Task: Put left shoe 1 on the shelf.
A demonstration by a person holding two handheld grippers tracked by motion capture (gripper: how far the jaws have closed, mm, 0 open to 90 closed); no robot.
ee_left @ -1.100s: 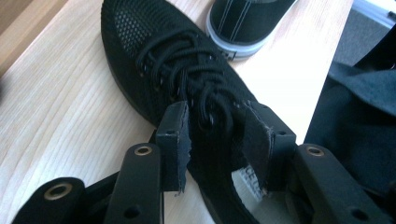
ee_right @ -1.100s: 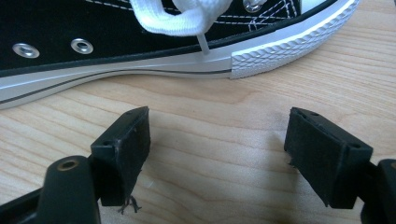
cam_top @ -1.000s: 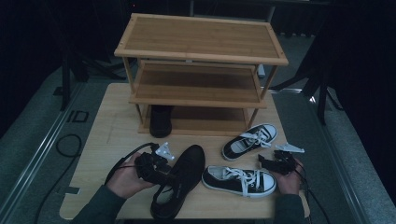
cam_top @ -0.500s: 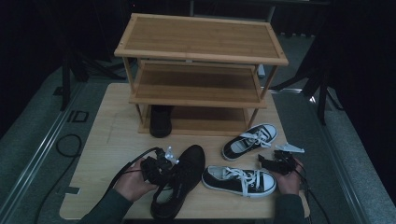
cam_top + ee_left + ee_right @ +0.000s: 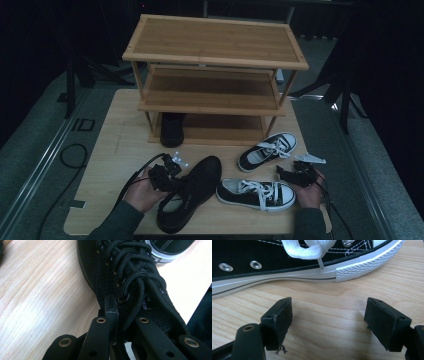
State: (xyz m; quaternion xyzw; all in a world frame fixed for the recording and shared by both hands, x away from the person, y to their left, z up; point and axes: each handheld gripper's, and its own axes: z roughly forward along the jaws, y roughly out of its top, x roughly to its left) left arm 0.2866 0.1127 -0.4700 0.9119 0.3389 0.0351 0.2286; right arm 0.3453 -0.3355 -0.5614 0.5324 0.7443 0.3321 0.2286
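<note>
A black lace-up shoe [image 5: 192, 192] lies on the wooden table [image 5: 120, 135], toe toward the rack. My left gripper [image 5: 167, 177] is at its left side near the opening. Its jaws have just been closing and now pinch the shoe's upper edge [image 5: 130, 277] beside the laces, one pad [image 5: 111, 307] outside the mesh and the other hidden inside. My right gripper [image 5: 290, 175] rests at the right, open, with bare table between its pads [image 5: 278, 317]. Just beyond it lies a black-and-white sneaker [image 5: 287, 260], also seen from above [image 5: 255, 194].
A three-tier bamboo shoe rack [image 5: 215, 55] stands at the back of the table. A second black shoe [image 5: 171, 127] sits on its lowest shelf at the left. Another black-and-white sneaker [image 5: 267, 150] lies in front of the rack at the right.
My left gripper has shifted right onto the black shoe and its jaws have closed on the shoe's edge. The right gripper and both sneakers have not moved.
</note>
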